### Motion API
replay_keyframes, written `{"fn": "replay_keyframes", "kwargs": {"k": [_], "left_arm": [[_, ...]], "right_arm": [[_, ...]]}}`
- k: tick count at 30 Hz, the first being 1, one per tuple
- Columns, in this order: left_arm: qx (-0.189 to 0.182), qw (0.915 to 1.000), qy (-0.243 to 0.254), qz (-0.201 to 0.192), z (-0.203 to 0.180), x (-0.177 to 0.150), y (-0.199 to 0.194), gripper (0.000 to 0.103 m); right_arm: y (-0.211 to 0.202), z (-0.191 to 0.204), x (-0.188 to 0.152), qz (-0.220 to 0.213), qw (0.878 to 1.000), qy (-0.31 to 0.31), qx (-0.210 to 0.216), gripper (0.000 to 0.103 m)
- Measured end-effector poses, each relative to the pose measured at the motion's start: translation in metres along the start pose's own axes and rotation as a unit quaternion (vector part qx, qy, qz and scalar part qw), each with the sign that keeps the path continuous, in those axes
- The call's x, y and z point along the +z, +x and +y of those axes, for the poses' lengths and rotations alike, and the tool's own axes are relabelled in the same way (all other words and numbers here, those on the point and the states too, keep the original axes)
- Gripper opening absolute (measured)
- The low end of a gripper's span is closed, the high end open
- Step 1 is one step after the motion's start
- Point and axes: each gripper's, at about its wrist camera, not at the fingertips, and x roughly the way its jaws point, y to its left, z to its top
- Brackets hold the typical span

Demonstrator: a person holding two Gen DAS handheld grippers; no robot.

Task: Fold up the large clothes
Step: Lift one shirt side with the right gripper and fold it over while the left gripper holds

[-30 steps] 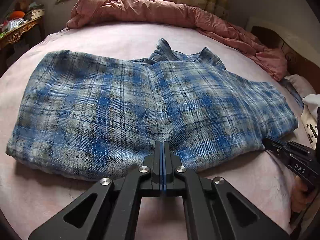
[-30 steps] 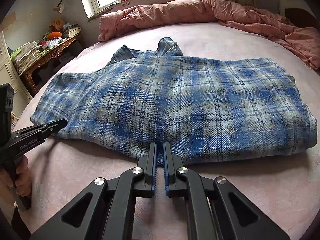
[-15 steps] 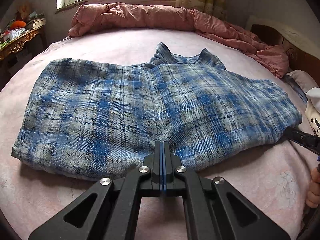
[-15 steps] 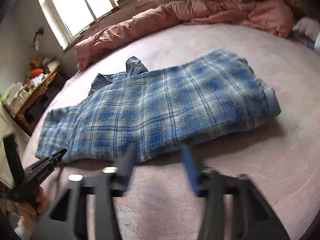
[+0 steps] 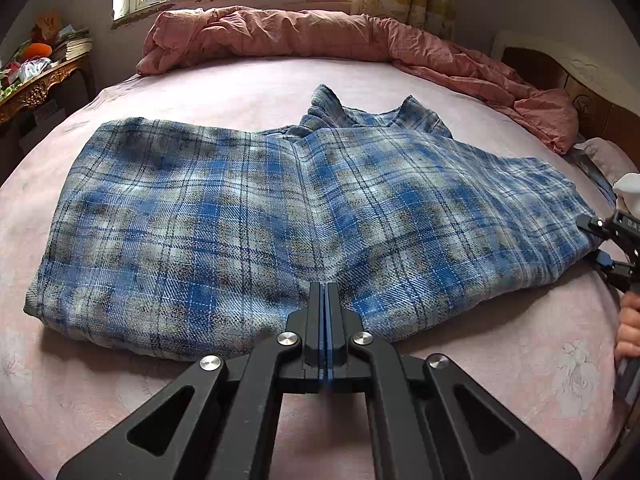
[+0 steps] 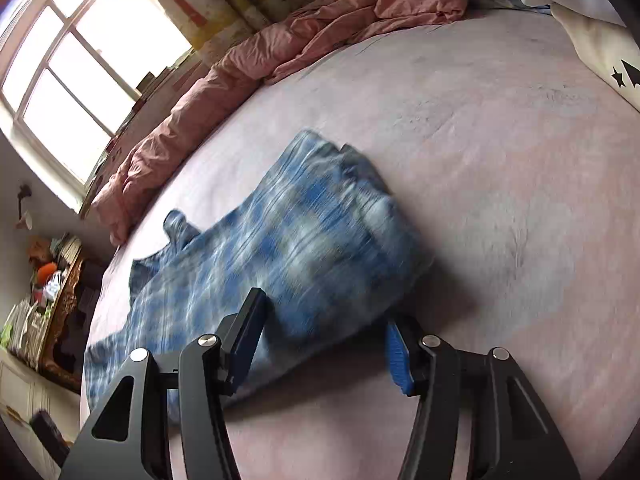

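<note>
Folding stage: the plaid shirt (image 5: pixel 288 216) lies on the pink bed (image 5: pixel 248 84) already doubled into a wide band, its collar poking out on the far side; my judgement is that the first lengthwise folds are done and the crosswise folds are left.
Left gripper (image 5: pixel 325 292): jaws pressed together with no cloth visibly between them, the tips resting at the shirt's near edge, about midway along it.
Shirt relative to left jaws: spread ahead of the tips and out to both sides, the near hem just in front of them.
Right gripper (image 6: pixel 320 336): jaws apart, rolled onto its side, one finger above the cloth and one below at the shirt's right end.
Shirt relative to right jaws: the end of the folded band sits between the two fingers, but the pads do not press on it; the view is blurred, so touch at the upper finger cannot be told.
Right gripper from the left camera: at the far right edge, straddling the shirt's end, a hand (image 5: pixel 628 332) below it.
Left to do: likely close on that end and carry it across toward the other end, then tidy.
Surroundings: a rumpled pink quilt (image 5: pixel 320 36) lies well beyond the jaws, under the window.
</note>
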Motion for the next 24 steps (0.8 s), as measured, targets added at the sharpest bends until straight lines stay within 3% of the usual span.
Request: {"fn": "replay_keyframes", "kwargs": {"k": [2, 6, 8, 11, 13, 17, 24], "left_arm": [[-0.001, 1.0, -0.001, 0.0, 0.001, 0.0, 0.0, 0.0], [-0.001, 1.0, -0.001, 0.0, 0.001, 0.0, 0.0, 0.0], [-0.002, 1.0, -0.002, 0.001, 0.001, 0.0, 0.0, 0.0], [-0.009, 0.9999, -0.013, 0.004, 0.005, 0.001, 0.002, 0.0], [-0.02, 0.9995, -0.025, 0.004, 0.01, 0.002, 0.003, 0.0], [-0.027, 0.9991, -0.034, 0.003, 0.013, 0.001, 0.002, 0.0], [-0.017, 0.9995, -0.025, 0.0, 0.009, 0.0, 0.001, 0.0]], "right_arm": [[0.009, 0.0, 0.007, -0.003, 1.0, -0.01, -0.006, 0.053], [0.011, 0.0, 0.011, 0.0, 1.0, -0.021, -0.011, 0.029], [0.005, 0.015, 0.01, -0.021, 0.997, -0.068, -0.028, 0.023], [-0.014, 0.055, 0.002, -0.066, 0.984, -0.157, -0.052, 0.023], [-0.032, 0.09, -0.012, -0.084, 0.971, -0.224, -0.027, 0.022], [-0.039, 0.142, -0.042, -0.095, 0.948, -0.302, -0.007, 0.022], [-0.001, 0.193, -0.086, -0.034, 0.947, -0.316, 0.049, 0.02]]}}
